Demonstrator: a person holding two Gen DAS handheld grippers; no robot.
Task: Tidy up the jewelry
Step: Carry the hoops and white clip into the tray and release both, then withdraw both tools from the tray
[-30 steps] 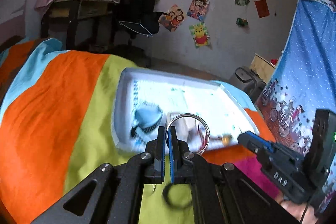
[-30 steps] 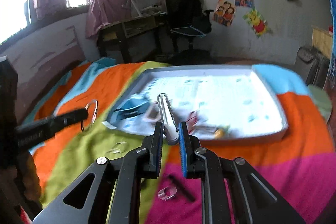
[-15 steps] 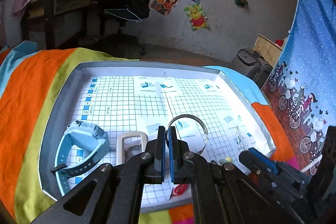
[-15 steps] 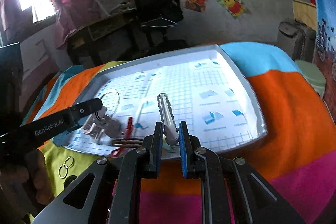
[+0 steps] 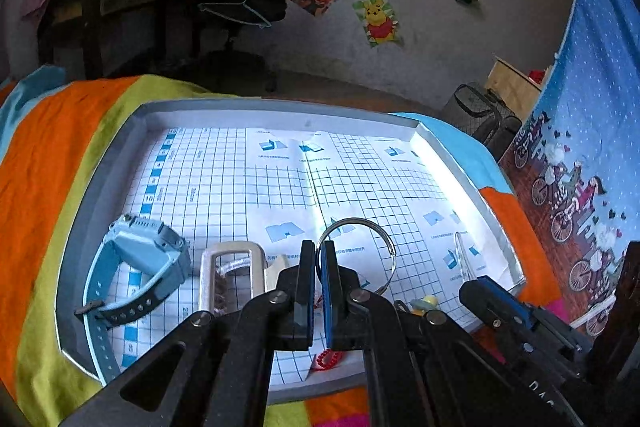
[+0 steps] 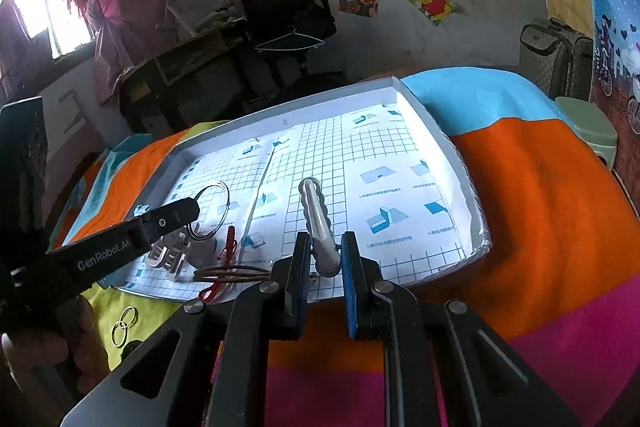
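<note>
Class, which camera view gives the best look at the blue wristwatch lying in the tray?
The left wrist view: the blue wristwatch lies whole and unblocked at the tray's left side, face and strap visible. In the right wrist view the left gripper covers that spot, so the watch cannot be made out.

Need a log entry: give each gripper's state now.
Left gripper: shut on the silver ring.
Right gripper: shut on the silver clip.
</note>
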